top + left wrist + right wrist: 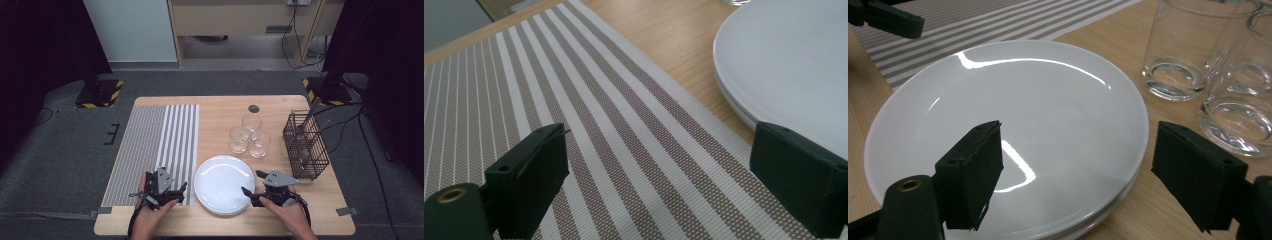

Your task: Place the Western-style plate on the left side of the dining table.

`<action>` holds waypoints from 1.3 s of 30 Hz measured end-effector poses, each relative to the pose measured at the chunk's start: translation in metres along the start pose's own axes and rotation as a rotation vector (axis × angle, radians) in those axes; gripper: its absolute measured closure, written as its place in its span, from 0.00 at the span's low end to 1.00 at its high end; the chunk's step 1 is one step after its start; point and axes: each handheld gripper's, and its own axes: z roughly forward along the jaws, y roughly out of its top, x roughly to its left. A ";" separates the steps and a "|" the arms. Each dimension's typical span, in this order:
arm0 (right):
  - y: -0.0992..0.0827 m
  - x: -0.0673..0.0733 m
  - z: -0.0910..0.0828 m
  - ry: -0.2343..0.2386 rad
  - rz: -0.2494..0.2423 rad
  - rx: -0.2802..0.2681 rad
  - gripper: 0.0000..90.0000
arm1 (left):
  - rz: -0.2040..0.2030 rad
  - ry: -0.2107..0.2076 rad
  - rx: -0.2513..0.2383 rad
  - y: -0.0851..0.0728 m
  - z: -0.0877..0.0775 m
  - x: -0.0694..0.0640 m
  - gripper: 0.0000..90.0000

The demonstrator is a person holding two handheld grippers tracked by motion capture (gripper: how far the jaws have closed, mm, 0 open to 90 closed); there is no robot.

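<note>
Both grippers' jaws released, white plates (224, 184) stacked and bare, glasses (248, 135) empty, wire basket (305, 145) holding utensils.

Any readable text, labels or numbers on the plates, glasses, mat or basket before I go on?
None: no word, brand or number is legible.
Plates: plain white, unmarked.
Glasses: clear, no print.
Striped mat: stripes only.
Wire basket: no tag seen.
Yellow-black hazard stripes on the stand bases: a warning pattern, no lettering.
</note>
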 end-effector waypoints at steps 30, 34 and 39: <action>-0.012 -0.002 0.011 0.047 0.053 0.072 0.25 | 0.115 -0.058 0.102 -0.003 0.022 -0.025 0.09; -0.012 -0.001 0.012 0.052 0.053 0.071 0.25 | 0.104 -0.062 0.112 -0.003 0.023 -0.025 0.09; -0.012 0.000 0.012 0.054 0.048 0.071 0.26 | 0.110 -0.061 0.117 -0.004 0.023 -0.026 0.09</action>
